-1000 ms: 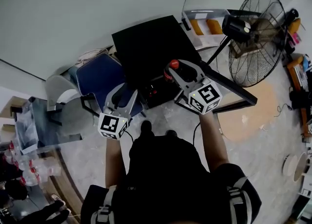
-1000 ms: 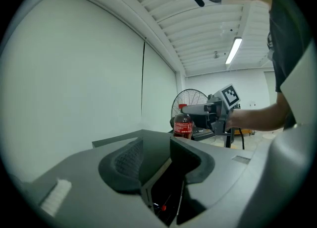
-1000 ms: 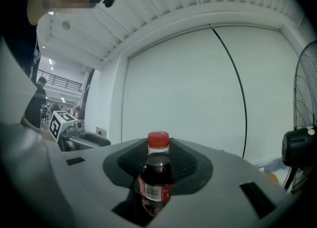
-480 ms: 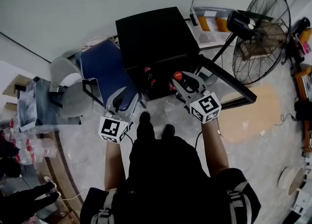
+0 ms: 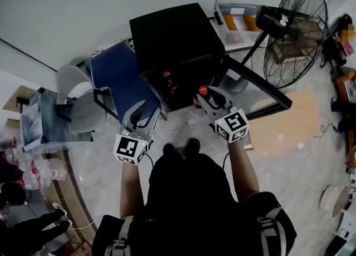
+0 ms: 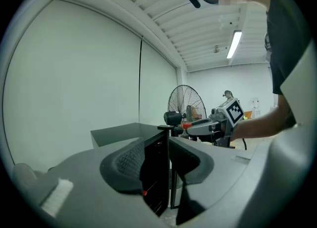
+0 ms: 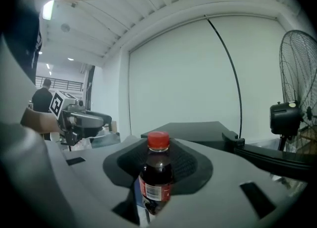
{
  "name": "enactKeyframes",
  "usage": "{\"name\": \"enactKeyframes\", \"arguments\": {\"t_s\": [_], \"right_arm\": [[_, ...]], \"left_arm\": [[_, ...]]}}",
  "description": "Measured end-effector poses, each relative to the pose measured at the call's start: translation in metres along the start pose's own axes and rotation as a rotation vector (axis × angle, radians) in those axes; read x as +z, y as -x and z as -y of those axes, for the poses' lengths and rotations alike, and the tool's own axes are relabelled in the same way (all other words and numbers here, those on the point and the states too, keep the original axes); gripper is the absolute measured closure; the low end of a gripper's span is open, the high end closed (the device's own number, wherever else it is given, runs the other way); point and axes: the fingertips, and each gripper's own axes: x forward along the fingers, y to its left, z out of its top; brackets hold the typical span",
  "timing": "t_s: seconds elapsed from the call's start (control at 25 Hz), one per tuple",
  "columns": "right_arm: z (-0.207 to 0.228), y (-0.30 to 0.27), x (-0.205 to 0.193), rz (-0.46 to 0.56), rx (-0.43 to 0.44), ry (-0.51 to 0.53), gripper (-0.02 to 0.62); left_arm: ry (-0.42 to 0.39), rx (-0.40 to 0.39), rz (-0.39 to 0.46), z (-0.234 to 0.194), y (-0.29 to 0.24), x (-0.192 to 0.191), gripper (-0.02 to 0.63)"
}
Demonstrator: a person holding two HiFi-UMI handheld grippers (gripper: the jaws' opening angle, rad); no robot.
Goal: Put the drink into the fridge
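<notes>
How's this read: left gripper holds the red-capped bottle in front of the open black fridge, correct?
Wrong gripper. The right gripper holds the red-capped bottle in front of the open black fridge; the right gripper view shows it between the jaws. The left gripper is empty.

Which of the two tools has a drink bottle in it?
The right tool: its jaws grip the red-capped bottle; the left tool stands open, nothing between its jaws.

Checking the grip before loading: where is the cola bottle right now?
The cola bottle stands upright, clamped in the right gripper, just in front of the open black fridge, on the person's right.
</notes>
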Motion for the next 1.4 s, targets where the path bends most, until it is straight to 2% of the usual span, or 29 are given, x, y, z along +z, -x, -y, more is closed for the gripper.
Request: {"name": "enactKeyframes", "arguments": {"t_s": [0.6,0.84,1.12,1.4], "right_arm": [[-0.035,-0.02,-0.015,-0.041,-0.157,0.018,0.462],[-0.036,-0.028,-0.032,-0.061,-0.211,0.023,0.462],[-0.018,-0.035,-0.058,-0.083,-0.226,0.029,0.462],[0.013,-0.05,-0.091,-0.107,-0.172,0.01,0.46]], "left_arm": [[-0.005,-0.166,-0.006,-0.028,0.02,-0.01,0.463],[-0.015,-0.21,-0.022,-0.034,0.028,-0.019,0.463],[-0.023,-0.207,-0.044,-0.04,0.026,-0.023,0.463],[-0.005,-0.147,-0.047,-0.038,-0.001,-0.022,0.463]]}}
